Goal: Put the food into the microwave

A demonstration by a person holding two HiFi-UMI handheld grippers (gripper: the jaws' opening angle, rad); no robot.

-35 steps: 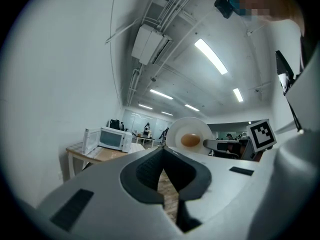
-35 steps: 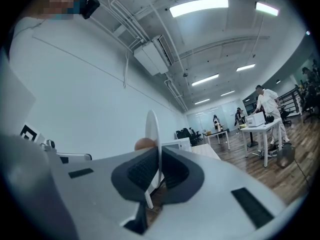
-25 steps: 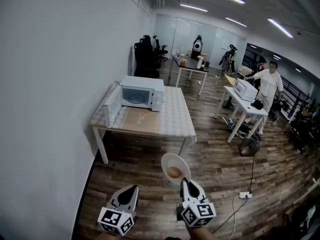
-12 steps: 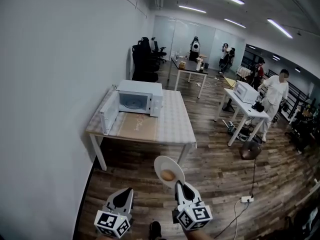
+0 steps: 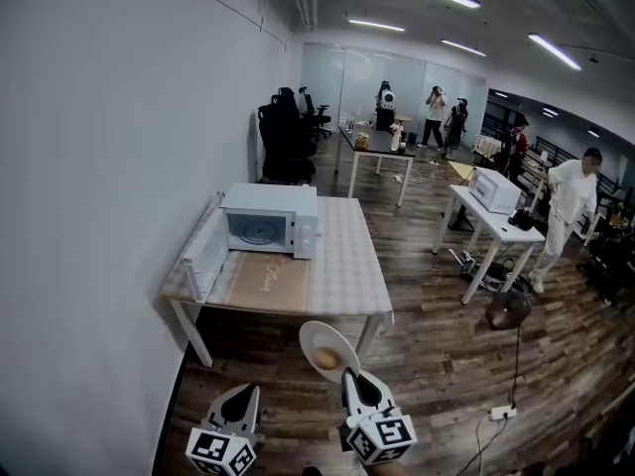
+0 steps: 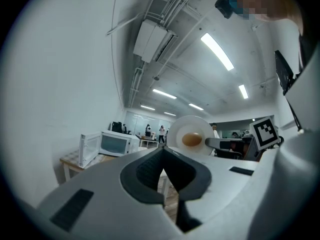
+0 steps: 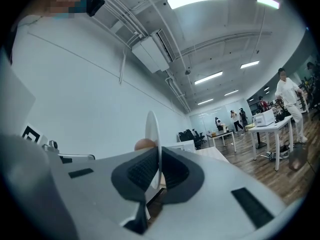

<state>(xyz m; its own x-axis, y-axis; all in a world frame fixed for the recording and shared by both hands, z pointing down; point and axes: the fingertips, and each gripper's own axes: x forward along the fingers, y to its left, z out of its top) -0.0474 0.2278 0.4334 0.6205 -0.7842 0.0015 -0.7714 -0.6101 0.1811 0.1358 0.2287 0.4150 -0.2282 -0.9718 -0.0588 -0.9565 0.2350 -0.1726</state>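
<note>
The room is looked down on from head height in the head view, which is faced forward over the left gripper (image 5: pixel 246 393) and right gripper (image 5: pixel 349 375) at its bottom edge. The table (image 5: pixel 337 266) and microwave (image 5: pixel 270 221) are seen well off.

The left gripper view is taken from just behind that gripper's jaws and is aimed level. The microwave (image 6: pixel 116 143) is caught far off at left, the plate (image 6: pixel 180 131) near at right.

The right gripper view is set likewise, with the plate (image 7: pixel 152 129) seen edge-on and very close.

The plate is shared by all three views. A person in white (image 5: pixel 573 191) is shared by the head and right gripper views.
</note>
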